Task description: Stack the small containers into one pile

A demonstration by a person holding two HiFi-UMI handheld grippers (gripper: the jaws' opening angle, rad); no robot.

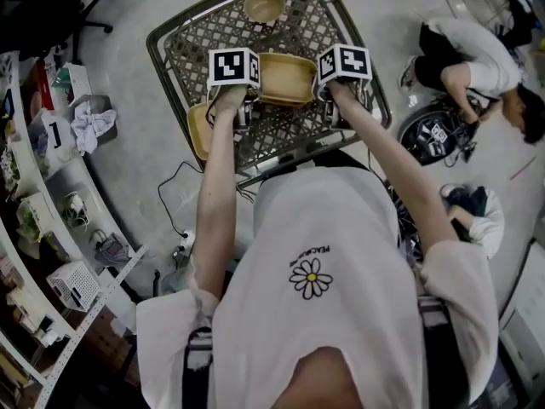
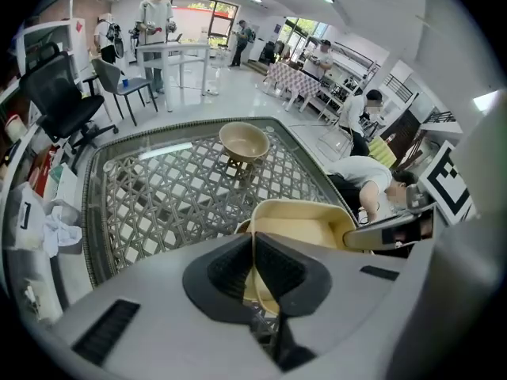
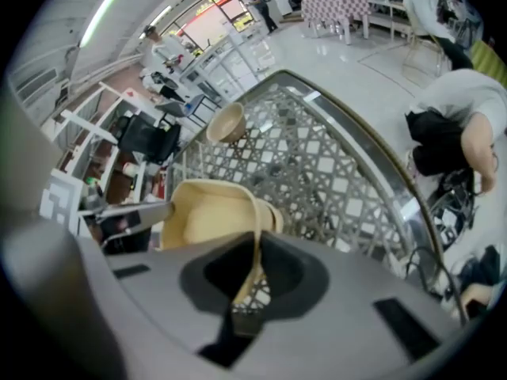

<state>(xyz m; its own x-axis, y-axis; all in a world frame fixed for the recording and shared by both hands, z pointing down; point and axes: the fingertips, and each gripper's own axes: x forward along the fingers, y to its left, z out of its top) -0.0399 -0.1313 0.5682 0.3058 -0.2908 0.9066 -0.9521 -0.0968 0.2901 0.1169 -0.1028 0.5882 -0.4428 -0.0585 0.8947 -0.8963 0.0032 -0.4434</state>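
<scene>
White T-shirt (image 1: 341, 228) with daisy print (image 1: 311, 278); grey left tongs (image 2: 255, 260), right tongs (image 3: 255, 264); black-and-white marker cubes (image 1: 233, 66).

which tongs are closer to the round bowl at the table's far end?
Left. The left tongs, shut on the left rim of the rectangular tub, sit almost in line with the round bowl; the right tongs, on the opposite rim, are farther off to the side.

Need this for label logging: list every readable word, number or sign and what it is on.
T-shirt: small upside-down print above the daisy, too small to read.
Left marker cube, right marker cube: square codes, no words.
White shelf item: one dark mark, unreadable.
Rectangular container: no print.
</scene>
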